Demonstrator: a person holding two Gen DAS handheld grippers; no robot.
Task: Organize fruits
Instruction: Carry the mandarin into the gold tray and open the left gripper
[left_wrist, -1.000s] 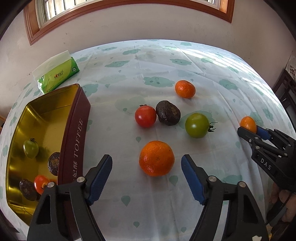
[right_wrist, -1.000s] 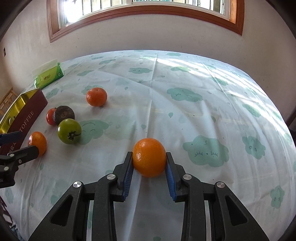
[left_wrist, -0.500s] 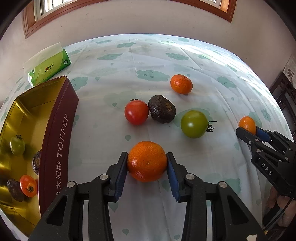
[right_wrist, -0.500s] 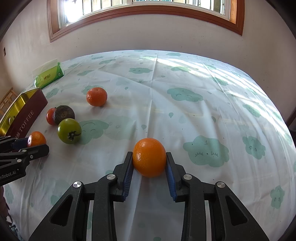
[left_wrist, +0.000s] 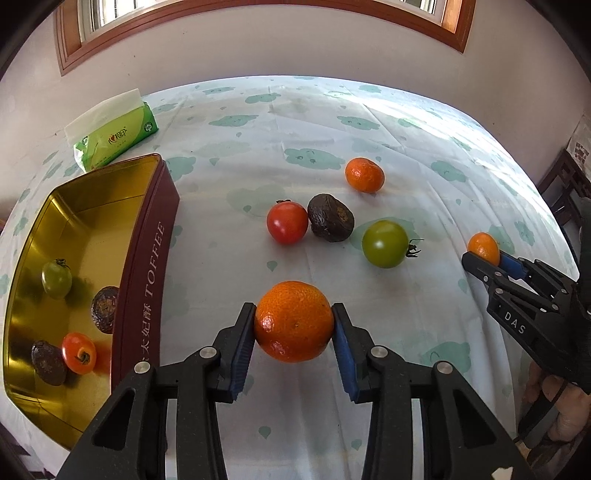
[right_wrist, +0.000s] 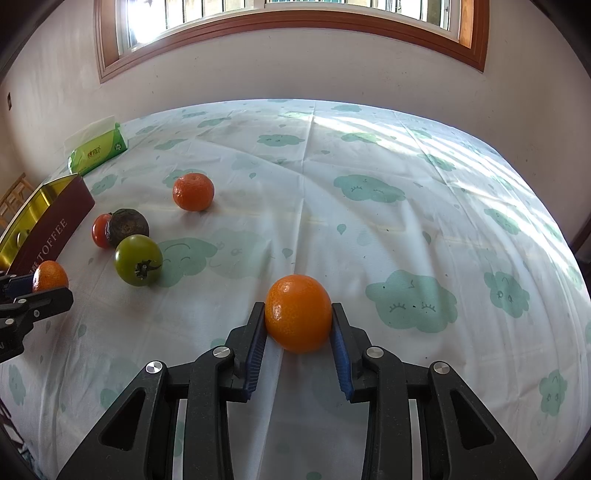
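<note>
Left claw (left_wrist: 294, 328): pinched on a mandarin (left_wrist: 294, 320), pads on opposite flanks so the round fruit cannot roll out
Right claw (right_wrist: 298, 325): pressed on a smooth orange (right_wrist: 298, 313), resting on the surface (right_wrist: 369, 229)
Toffee tin (left_wrist: 144, 266): kept open just left, already holding four fruits
Loose fruit: red tomato (left_wrist: 287, 222), dark fruit (left_wrist: 331, 218), green tomato (left_wrist: 385, 243), far mandarin (left_wrist: 364, 175), left for later, judging by the spread

Clouded tablecloth (left_wrist: 314, 122): tin (left_wrist: 147, 258), tissues (left_wrist: 114, 136), loose fruit (left_wrist: 364, 175)

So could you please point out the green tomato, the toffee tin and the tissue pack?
green tomato (left_wrist: 385, 243): left wrist view, middle of its skin.
toffee tin (left_wrist: 147, 273): left wrist view, lettered maroon side wall.
tissue pack (left_wrist: 118, 138): left wrist view, green front face.
</note>
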